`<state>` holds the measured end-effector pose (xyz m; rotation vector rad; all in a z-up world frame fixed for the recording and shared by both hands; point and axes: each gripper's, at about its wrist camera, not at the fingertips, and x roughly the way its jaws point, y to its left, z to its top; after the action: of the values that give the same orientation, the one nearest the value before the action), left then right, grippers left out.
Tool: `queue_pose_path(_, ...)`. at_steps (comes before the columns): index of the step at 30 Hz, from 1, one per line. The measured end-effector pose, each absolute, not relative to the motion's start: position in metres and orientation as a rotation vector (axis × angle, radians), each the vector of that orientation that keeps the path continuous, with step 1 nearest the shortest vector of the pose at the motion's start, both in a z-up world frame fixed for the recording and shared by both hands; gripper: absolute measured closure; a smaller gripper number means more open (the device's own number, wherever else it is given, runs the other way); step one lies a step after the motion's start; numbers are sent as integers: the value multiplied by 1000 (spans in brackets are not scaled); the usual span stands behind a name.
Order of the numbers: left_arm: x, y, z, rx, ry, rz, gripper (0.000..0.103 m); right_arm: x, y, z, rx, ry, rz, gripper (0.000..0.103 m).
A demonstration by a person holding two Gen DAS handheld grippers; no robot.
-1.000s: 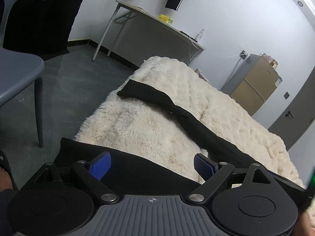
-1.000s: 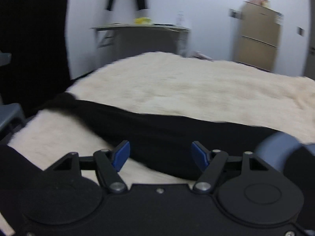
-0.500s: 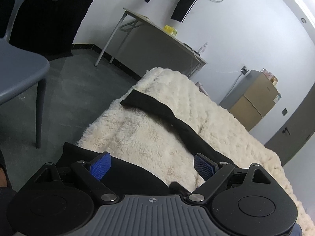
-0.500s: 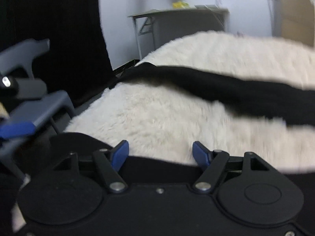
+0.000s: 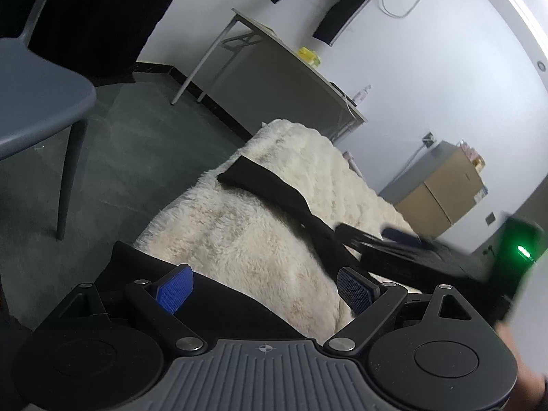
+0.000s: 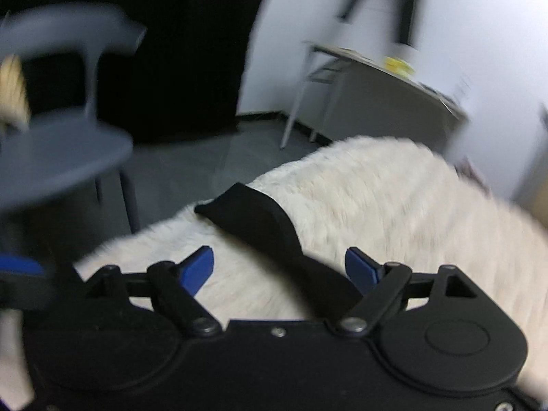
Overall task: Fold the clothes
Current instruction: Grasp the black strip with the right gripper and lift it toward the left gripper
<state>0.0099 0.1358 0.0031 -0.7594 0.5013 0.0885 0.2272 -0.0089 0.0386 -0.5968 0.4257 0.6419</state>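
- Jaws first: the right gripper (image 6: pixel 279 269) stands spread, its blue pads (image 6: pixel 197 267) wide apart with nothing pinched. The jaws have just been opening. A strip of black cloth runs up between them, but neither pad presses on it.
- The right wrist view has swung since a second ago. Then it looked square across the bed with the black band lying crosswise. Now it looks along the band toward its far end near the bed's left edge, and the picture is smeared.
- The left gripper (image 5: pixel 265 287) is also spread and grips nothing. It hangs over the near left corner of the bed, much where it was a second ago, though the view has rolled a little.
- Under the left gripper a dark patch of the black garment (image 5: pixel 267 188) covers the near edge of the fluffy cream blanket (image 5: pixel 239 239).
- From there a long narrow part, a sleeve or leg I cannot tell which, runs to the left edge, its end unmoved across all the pictures.
- The right gripper now shows in the left view as a blurred shape with a green light (image 5: pixel 522 251), over the garment at the right.
- Judgement: the right gripper seems to have let go and be travelling to a new hold, likely the long strip, so the fold is at an early stage with the garment still spread out.
- Beyond the bed stand a grey chair (image 5: pixel 37 102), a grey table (image 5: pixel 291 68) and a cabinet (image 5: pixel 441 191).
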Motion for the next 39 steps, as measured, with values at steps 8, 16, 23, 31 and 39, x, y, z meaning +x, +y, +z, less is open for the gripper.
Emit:
queue_pose_path(8,8,134,5,-751,494,94,15,249,64,-31,-945,359,832,15)
queue_pose_path(16,9,131,6,-741,497,98,15,258,84,-32,-843,478,846,101)
queue_pose_path(23,11,128,6,-721,502,98,15,240,47,33,-614,422,988,102)
queue_pose_path(31,10,126,6,-708,500,98,15,254,0,72,-411,496,1132,79)
queue_pose_path(39,9,127,7,-715,492,105,15,260,-28,79,-363,439,905,48)
